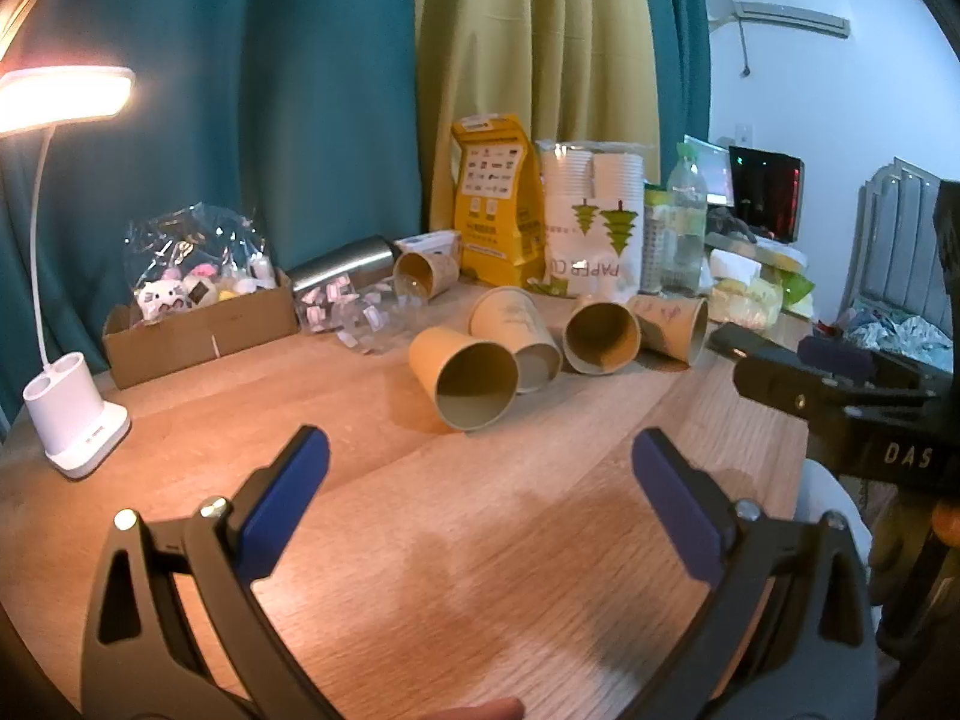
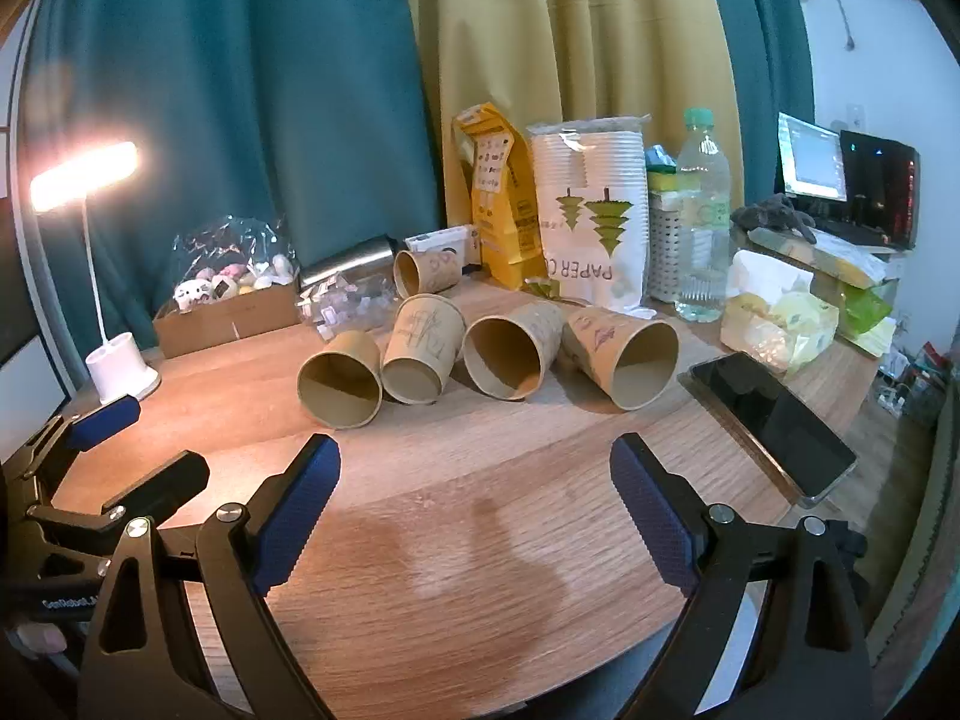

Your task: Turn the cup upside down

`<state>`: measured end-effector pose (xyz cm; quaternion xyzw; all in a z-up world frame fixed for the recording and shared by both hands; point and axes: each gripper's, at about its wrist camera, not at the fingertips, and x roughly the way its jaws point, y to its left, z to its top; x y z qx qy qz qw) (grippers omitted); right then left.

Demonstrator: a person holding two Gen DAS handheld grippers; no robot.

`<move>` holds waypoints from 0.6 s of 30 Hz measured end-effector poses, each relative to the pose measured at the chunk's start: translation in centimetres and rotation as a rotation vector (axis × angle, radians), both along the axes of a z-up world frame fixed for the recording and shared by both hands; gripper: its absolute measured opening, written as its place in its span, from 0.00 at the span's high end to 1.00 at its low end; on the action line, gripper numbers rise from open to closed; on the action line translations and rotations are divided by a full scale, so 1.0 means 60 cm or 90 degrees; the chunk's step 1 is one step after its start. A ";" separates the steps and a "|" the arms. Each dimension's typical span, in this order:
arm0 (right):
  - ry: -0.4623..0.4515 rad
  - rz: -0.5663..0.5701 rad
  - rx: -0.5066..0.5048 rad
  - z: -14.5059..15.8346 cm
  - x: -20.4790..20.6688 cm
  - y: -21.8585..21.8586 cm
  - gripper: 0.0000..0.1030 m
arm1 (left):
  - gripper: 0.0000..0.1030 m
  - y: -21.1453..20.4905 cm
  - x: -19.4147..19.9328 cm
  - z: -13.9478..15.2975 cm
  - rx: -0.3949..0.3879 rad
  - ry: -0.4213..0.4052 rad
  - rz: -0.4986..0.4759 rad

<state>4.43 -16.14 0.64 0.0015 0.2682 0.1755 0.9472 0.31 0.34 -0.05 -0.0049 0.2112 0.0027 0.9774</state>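
While I hold both tools low over the wooden counter (image 2: 480, 480), the left tool (image 1: 480, 468) is released, its blue pads spread wide with nothing between them; the right tool (image 2: 474, 474) is likewise released and grasps nothing; four brown paper cups lie on their sides in a row ahead, mouths turned toward me; the leftmost cup (image 2: 341, 381) touches its neighbour (image 2: 423, 357); a third cup (image 2: 510, 354) and a fourth cup (image 2: 624, 360) follow rightward; a fifth cup (image 2: 426, 271) lies behind them; a phone (image 2: 774, 420) rests near the fourth cup; a lit lamp (image 2: 84, 174) stands far left.
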 end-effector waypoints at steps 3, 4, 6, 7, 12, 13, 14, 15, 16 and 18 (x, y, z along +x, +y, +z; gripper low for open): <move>0.000 -0.001 0.001 0.000 0.000 -0.001 0.09 | 0.01 0.000 0.001 0.001 0.000 0.000 -0.001; 0.001 -0.001 0.002 0.000 0.001 -0.002 0.09 | 0.01 0.000 0.001 0.001 0.000 0.000 0.000; -0.001 0.000 0.001 0.000 0.000 -0.002 0.09 | 0.01 -0.002 0.000 0.001 0.001 -0.003 0.001; -0.001 0.000 0.002 0.000 0.000 -0.002 0.09 | 0.01 -0.003 0.000 0.001 0.003 -0.006 0.003; 0.000 0.000 0.003 -0.001 0.000 -0.003 0.09 | 0.01 -0.005 -0.006 0.003 0.010 -0.019 0.004; 0.000 0.000 0.003 -0.001 0.000 -0.003 0.09 | 0.01 -0.006 -0.006 0.003 0.011 -0.019 0.003; 0.000 0.000 0.002 -0.001 0.000 -0.003 0.09 | 0.01 -0.005 -0.005 0.003 0.012 -0.018 0.002; -0.001 0.000 0.003 -0.002 0.000 -0.003 0.09 | 0.01 -0.005 -0.004 0.003 0.012 -0.018 0.003; 0.000 -0.001 0.002 -0.001 0.000 -0.003 0.09 | 0.01 -0.005 -0.004 0.002 0.012 -0.017 0.002; 0.001 -0.001 0.002 -0.001 0.001 -0.003 0.09 | 0.01 -0.004 -0.002 0.002 0.012 -0.013 0.002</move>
